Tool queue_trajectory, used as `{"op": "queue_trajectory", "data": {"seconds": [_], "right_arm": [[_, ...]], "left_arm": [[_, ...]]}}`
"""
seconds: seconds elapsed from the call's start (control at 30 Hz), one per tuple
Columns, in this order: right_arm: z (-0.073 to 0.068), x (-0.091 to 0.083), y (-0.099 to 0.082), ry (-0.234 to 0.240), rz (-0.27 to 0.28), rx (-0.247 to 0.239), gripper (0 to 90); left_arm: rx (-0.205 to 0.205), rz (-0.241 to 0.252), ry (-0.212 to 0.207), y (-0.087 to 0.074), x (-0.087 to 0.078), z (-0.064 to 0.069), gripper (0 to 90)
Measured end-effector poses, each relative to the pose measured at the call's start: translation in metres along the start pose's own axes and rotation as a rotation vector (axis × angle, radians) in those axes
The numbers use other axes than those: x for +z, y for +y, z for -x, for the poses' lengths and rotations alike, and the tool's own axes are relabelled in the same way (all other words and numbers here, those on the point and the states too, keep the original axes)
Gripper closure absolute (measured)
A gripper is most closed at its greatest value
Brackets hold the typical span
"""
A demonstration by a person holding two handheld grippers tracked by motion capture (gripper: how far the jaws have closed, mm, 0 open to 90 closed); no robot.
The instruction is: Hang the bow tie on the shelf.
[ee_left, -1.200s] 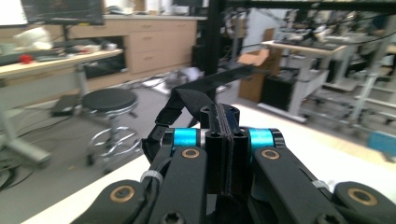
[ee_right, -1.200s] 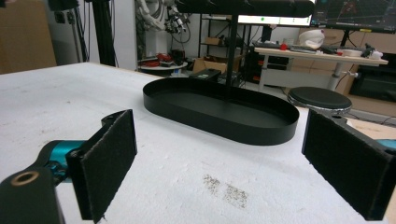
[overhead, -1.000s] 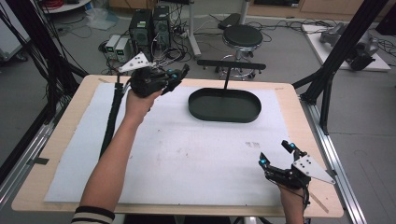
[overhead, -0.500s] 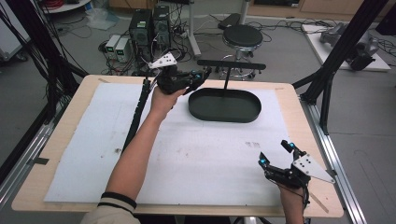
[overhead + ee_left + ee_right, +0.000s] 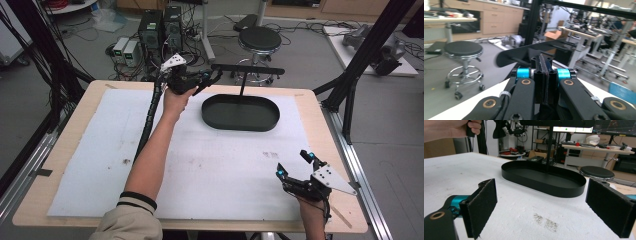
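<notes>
On table, one tray (image 5: 240,112), two tongs (image 5: 214,78) (image 5: 295,164)

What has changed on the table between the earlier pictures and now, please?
The left gripper, jaws shut with nothing between them, has moved rightward along the far edge of the table to the left end of the crossbar above the black oval tray. Nothing was taken hold of or let go. The right gripper stayed open at the near right corner, and the tray stayed put.
</notes>
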State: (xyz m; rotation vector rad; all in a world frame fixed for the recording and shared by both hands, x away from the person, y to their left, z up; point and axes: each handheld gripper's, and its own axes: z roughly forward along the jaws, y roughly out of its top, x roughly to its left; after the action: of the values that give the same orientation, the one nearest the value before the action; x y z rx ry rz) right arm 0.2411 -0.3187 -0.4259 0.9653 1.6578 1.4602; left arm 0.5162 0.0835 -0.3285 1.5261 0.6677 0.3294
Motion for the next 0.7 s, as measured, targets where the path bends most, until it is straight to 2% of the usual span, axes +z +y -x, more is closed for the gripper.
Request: {"op": "queue_trajectory", "data": {"seconds": [0.13,0.33,0.37,0.4,0.43,0.47,0.5,0.53,0.63,0.7], "right_arm": [[-0.001,0.001,0.0,0.007,-0.01,-0.009,9.4],[-0.002,0.001,-0.001,0.004,-0.02,-0.007,9.4],[-0.002,0.001,-0.001,0.005,-0.019,-0.009,9.4],[-0.001,0.001,-0.001,0.004,-0.018,-0.01,9.4],[-0.001,0.001,-0.001,0.003,-0.019,-0.008,9.4],[-0.001,0.001,-0.001,0.003,-0.017,-0.005,9.4],[-0.001,0.001,-0.001,0.002,-0.015,-0.011,9.4],[-0.001,0.001,-0.001,0.002,-0.015,-0.011,9.4],[-0.001,0.0,-0.001,0.002,-0.011,-0.003,9.4],[-0.001,-0.001,-0.001,0.0,-0.01,-0.002,9.4]], "left_arm": [[-0.009,-0.012,0.033,-0.006,0.0,-0.011,88.8],[0.01,-0.027,0.076,-0.012,0.003,-0.016,86.5],[0.018,-0.033,0.086,-0.013,0.003,-0.017,76.2],[0.024,-0.036,0.094,-0.013,0.003,-0.016,76.2],[0.03,-0.041,0.098,-0.013,0.004,-0.016,72.4],[0.029,-0.047,0.109,-0.013,0.003,-0.016,59.1],[0.022,-0.047,0.119,-0.013,0.003,-0.016,52.7],[0.014,-0.04,0.128,-0.013,0.002,-0.016,52.7],[0.005,-0.02,0.16,-0.01,-0.003,-0.014,33.6],[0.025,-0.013,0.188,-0.007,-0.01,-0.012,21.9]]}}
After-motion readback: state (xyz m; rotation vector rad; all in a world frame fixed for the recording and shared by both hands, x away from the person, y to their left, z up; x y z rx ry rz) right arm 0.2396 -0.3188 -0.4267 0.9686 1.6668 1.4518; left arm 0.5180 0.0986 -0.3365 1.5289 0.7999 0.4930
